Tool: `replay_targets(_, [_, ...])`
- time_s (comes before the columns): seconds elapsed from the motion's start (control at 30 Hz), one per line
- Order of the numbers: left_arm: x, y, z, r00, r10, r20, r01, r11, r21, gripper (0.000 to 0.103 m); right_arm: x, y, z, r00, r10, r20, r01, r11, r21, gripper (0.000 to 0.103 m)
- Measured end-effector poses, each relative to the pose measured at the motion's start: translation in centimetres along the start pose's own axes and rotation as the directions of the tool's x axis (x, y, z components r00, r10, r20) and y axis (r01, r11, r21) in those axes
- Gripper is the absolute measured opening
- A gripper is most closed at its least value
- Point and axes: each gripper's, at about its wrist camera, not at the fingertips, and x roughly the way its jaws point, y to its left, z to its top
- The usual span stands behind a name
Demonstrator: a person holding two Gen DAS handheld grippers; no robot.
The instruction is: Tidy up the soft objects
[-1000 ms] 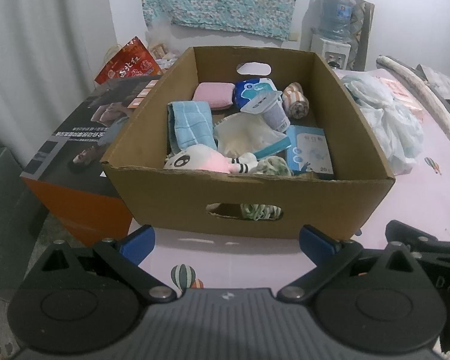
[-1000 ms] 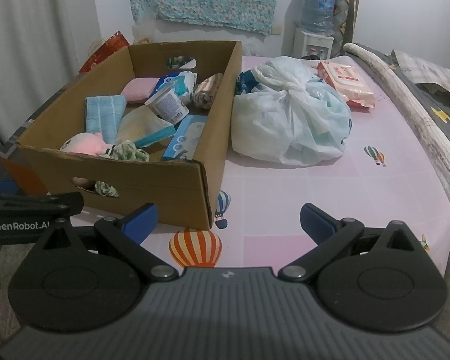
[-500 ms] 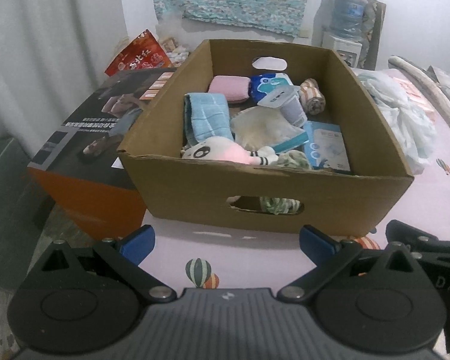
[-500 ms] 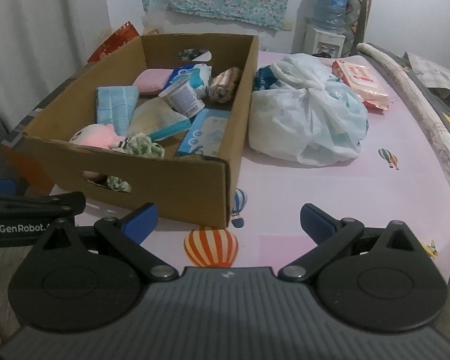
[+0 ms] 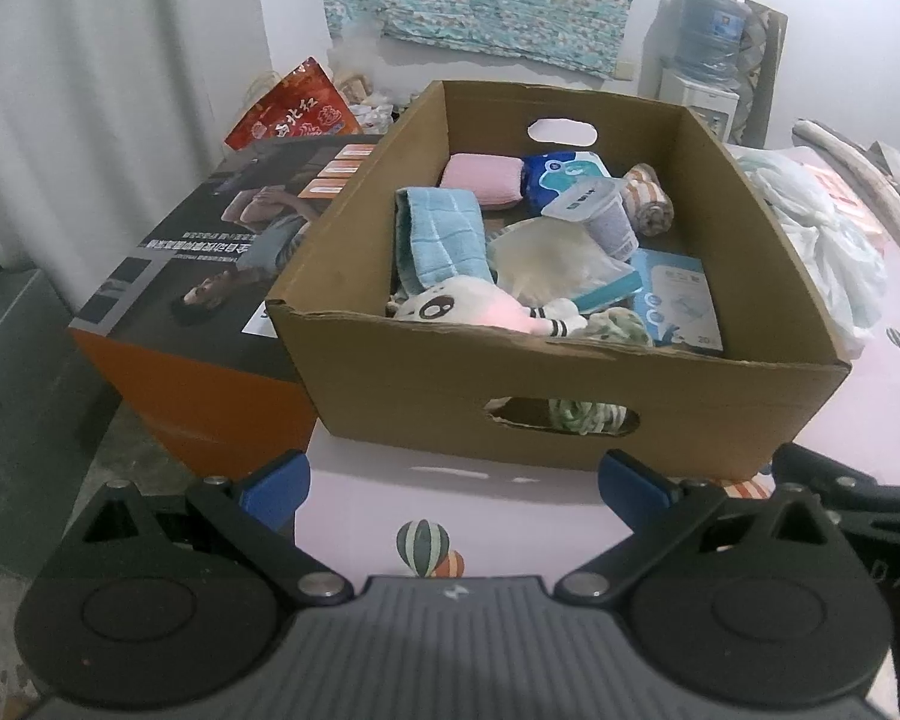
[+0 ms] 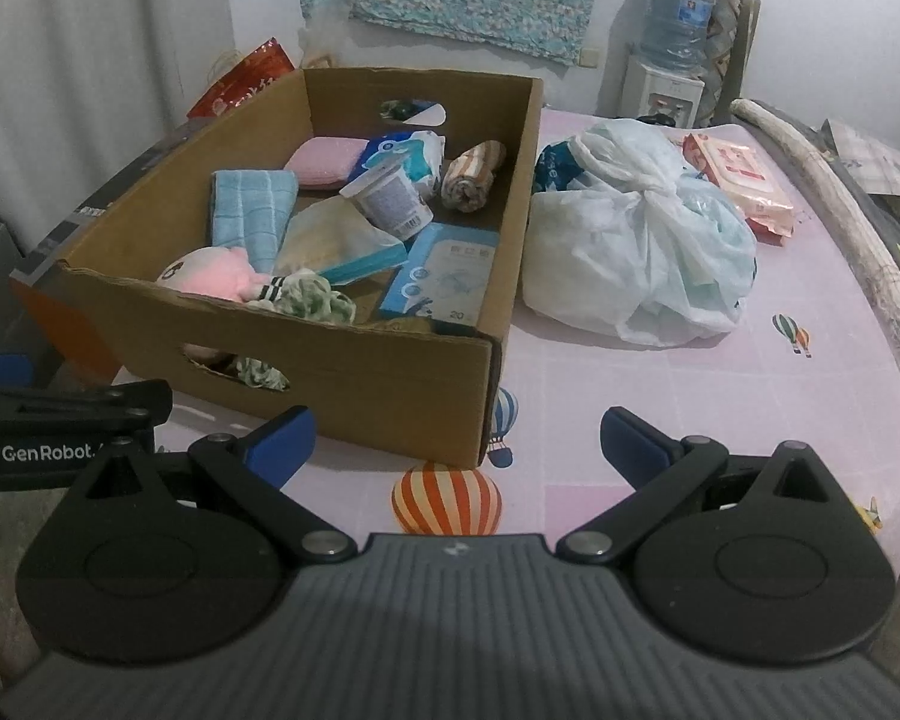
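On the pink balloon-print sheet (image 6: 660,384) sits a cardboard box (image 5: 570,396), open at the top, with a handle hole in its near wall and another in its far wall. Both grippers hang short of the box's near wall and touch nothing. The left gripper (image 5: 453,483) has its blue-tipped fingers (image 5: 273,483) spread wide with nothing between them, and they frame the near wall of the box. The right gripper (image 6: 456,444) is just as wide apart and empty, and it faces the box's near right corner.

Inside the box, a pink and white plush toy (image 5: 480,312) lies against the near wall, with a green and white knitted bundle (image 6: 312,300) just right of it that shows partly through the near handle hole. A folded blue towel (image 5: 447,240) lies on the left side, and a pink pad (image 5: 480,180) sits toward the far wall. Right of the pad is a blue and white packet (image 5: 561,171), with a rolled striped cloth (image 6: 474,180) further right. A plastic cup (image 6: 390,201) lies on its side near the middle, over a crumpled clear bag (image 5: 546,258). A flat blue box (image 6: 444,282) lies along the right wall.

Outside, just right of the box, a tied white plastic bag (image 6: 636,240) rests on the sheet, and a pink wipes pack (image 6: 738,180) lies at its far right. An orange and black carton (image 5: 198,300) stands against the box's left side.
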Motion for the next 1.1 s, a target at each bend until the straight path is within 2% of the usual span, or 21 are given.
replay_targets(1.1, [0.04,0.57,0.09,1.0,-0.001,-0.002,0.001,1.0,-0.005,0.103,0.1,0.44,0.03,1.0,0.001,-0.002,-0.001,1.0,-0.006,0.102])
